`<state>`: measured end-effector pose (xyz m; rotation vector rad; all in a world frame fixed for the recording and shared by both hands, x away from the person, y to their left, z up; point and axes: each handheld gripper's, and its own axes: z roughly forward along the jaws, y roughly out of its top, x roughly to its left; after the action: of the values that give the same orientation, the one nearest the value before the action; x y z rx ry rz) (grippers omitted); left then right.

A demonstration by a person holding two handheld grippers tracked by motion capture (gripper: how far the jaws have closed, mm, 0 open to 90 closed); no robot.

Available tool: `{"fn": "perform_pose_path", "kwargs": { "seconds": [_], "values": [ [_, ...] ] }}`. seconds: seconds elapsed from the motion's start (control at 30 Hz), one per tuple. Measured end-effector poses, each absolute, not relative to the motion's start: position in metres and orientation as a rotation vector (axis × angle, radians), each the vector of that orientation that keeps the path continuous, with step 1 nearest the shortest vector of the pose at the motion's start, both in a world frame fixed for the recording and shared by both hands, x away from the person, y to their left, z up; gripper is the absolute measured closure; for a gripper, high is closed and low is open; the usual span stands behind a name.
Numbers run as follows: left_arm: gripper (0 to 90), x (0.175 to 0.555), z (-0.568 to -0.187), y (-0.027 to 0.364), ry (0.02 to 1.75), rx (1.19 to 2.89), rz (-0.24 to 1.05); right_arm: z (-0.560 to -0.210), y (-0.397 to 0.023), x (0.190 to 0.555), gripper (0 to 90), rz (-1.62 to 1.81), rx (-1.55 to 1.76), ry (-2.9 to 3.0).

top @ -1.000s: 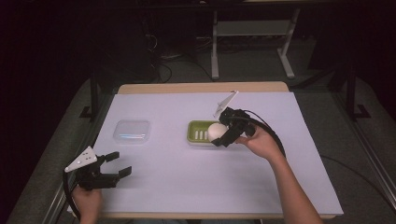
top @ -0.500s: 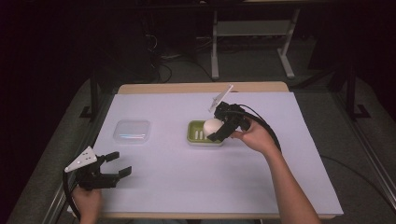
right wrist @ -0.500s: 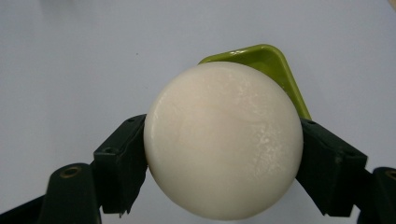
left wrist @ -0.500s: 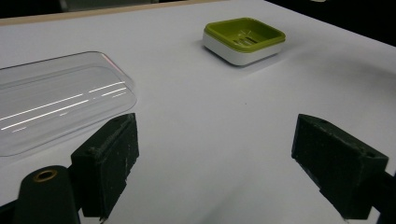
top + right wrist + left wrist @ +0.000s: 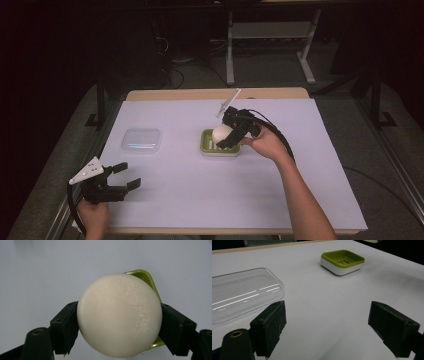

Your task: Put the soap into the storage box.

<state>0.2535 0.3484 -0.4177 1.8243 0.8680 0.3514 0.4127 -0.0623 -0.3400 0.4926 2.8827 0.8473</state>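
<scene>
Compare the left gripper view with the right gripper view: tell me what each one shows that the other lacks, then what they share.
Left gripper view alone: the clear plastic lid lying flat on the table, and the left gripper with jaws wide apart and nothing between them. Right gripper view alone: the round white soap clamped between the right gripper's jaws. Both: the green soap dish, seen whole and empty in the first, peeking out behind the soap in the second.

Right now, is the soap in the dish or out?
Out. The round white soap sits clamped in the right gripper, held above the green soap dish, whose slotted tray lies bare in the left gripper view.
</scene>
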Motion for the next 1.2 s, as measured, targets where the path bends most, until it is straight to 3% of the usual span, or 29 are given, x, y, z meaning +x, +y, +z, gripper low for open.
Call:
{"fn": "perform_pose_path", "kwargs": {
  "seconds": [1.2],
  "values": [
    [14.5,0.254,-0.418,0.348,0.868,1.822,0.348,-0.367,-0.051,0.436,23.1,0.828,0.601,2.880]
  ]
}}
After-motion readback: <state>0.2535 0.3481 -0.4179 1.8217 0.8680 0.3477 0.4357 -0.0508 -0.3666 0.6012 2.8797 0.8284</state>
